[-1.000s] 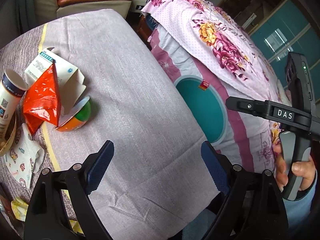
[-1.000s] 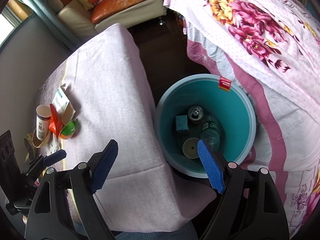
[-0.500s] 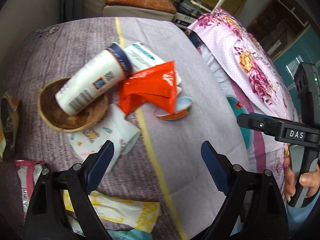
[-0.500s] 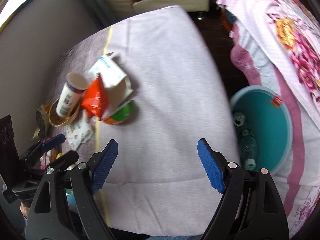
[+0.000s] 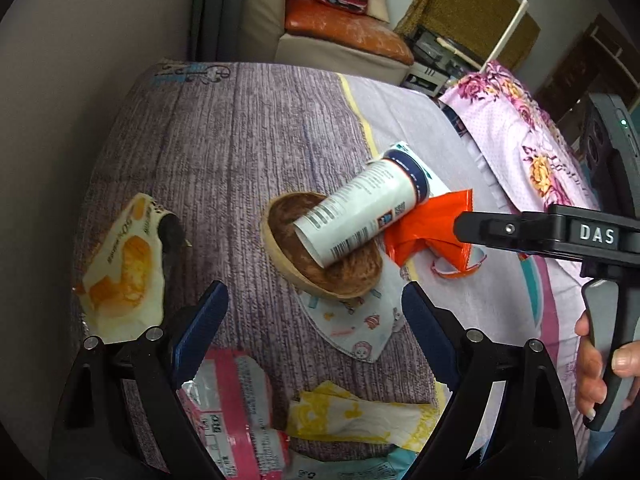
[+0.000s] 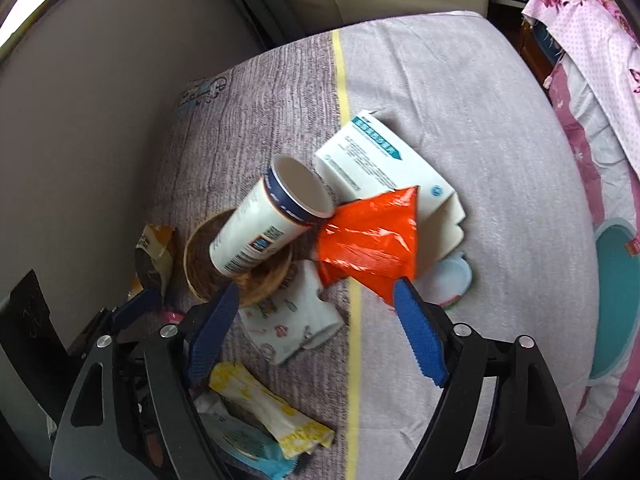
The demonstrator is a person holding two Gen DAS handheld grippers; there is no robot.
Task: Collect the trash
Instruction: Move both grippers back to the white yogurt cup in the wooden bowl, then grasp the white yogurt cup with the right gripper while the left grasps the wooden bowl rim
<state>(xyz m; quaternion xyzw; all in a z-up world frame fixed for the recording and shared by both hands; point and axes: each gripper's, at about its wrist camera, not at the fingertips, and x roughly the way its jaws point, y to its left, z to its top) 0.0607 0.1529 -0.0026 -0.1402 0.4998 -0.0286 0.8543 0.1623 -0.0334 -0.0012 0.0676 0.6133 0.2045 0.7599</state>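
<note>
your right hand-held gripper, jaws apart and just closing on nothing, hovers above the orange foil wrapper at the paper cup's four o'clock; it's light, crinkly, slippery, so pinch its raised fold.

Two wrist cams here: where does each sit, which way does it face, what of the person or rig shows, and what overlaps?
Left wrist: on the left gripper, looking steeply down at the table; its open fingers, the right gripper and a hand show.
Right wrist: on the right gripper, looking down from the bin side; its open, empty fingers, which have just been closing, and the left gripper's tips show.
Shared: paper cup tipped in the wooden bowl, orange wrapper.
</note>
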